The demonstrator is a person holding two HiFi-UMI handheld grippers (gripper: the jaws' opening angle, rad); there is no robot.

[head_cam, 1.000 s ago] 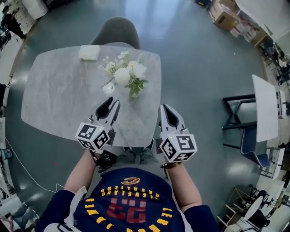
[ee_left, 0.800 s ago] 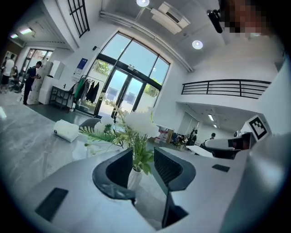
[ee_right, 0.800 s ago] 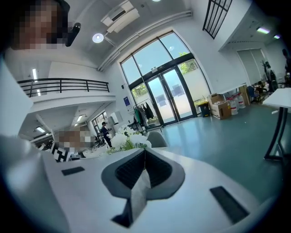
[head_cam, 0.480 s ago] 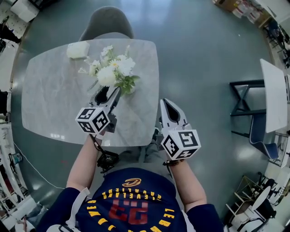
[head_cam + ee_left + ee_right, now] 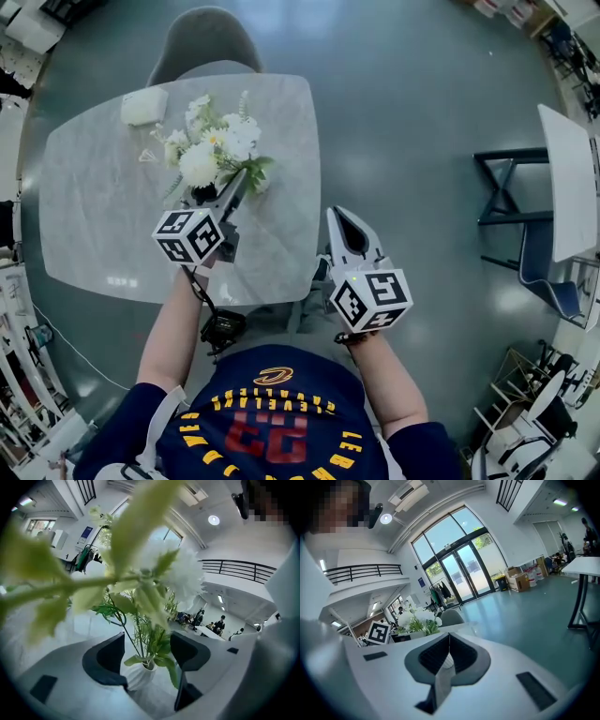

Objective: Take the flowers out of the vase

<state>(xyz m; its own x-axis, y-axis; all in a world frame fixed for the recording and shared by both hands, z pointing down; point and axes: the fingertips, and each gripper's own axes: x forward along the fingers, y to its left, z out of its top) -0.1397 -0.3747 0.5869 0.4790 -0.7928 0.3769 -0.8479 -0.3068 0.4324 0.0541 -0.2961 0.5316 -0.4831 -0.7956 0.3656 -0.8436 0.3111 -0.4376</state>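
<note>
A bunch of white flowers [image 5: 214, 148] with green leaves stands in a white ribbed vase [image 5: 138, 678] on the grey table [image 5: 94, 211]. My left gripper [image 5: 221, 190] has reached the bunch from the near side. In the left gripper view the left gripper [image 5: 147, 660] has its jaws opening, one on each side of the green stems [image 5: 146, 639] just above the vase's mouth, and the pads do not press on them. My right gripper [image 5: 343, 225] hovers off the table's near right edge, shut with nothing in it. The right gripper view shows the flowers [image 5: 417, 617] far to the left.
A small white box [image 5: 143, 106] lies at the table's far left corner. A grey chair [image 5: 192, 42] stands behind the table. A black-framed table [image 5: 562, 178] and a chair stand on the floor to the right.
My left gripper went forward from the table's near part up to the bunch, and its jaws spread around the stems. The right gripper stayed shut and barely shifted.
</note>
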